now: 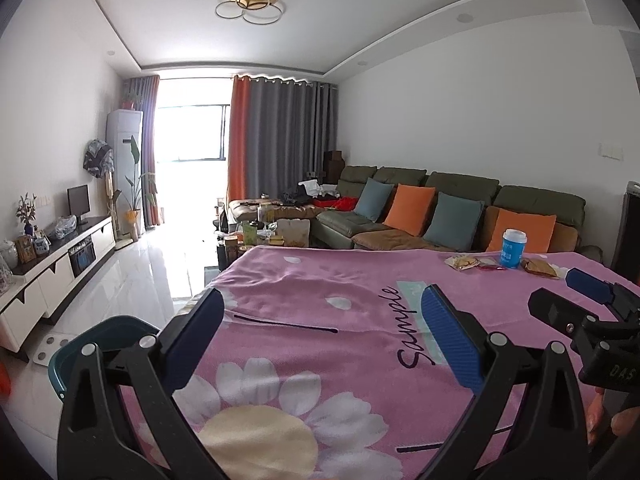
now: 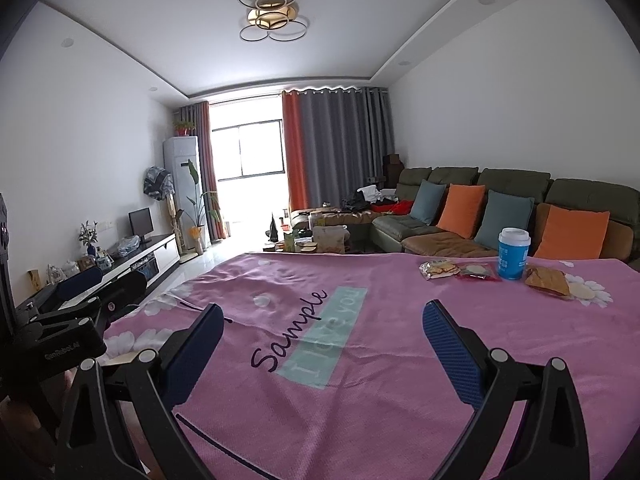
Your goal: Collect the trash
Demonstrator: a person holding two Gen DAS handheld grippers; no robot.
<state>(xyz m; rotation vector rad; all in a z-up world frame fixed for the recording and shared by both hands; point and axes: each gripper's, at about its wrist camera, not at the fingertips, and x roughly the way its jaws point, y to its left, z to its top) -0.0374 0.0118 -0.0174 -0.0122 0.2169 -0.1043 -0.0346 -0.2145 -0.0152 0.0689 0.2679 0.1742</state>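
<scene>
Claws [image 2: 324,344] apart; wrappers [image 2: 438,269] seemingly crumpled.

Trash sits clustered at the far right of a desk [image 2: 400,360] draped in pink floral cloth: a blue cup with a white lid [image 2: 513,254] stands upright, flanked by a clear packet of crackers [image 2: 438,269] and a flat red-edged wrapper [image 2: 478,271] to its left, and a crumpled brown-orange wrapper [image 2: 547,281] lying just to its right. A teal bin [image 1: 100,344] stands off the desk's near left edge.
</scene>
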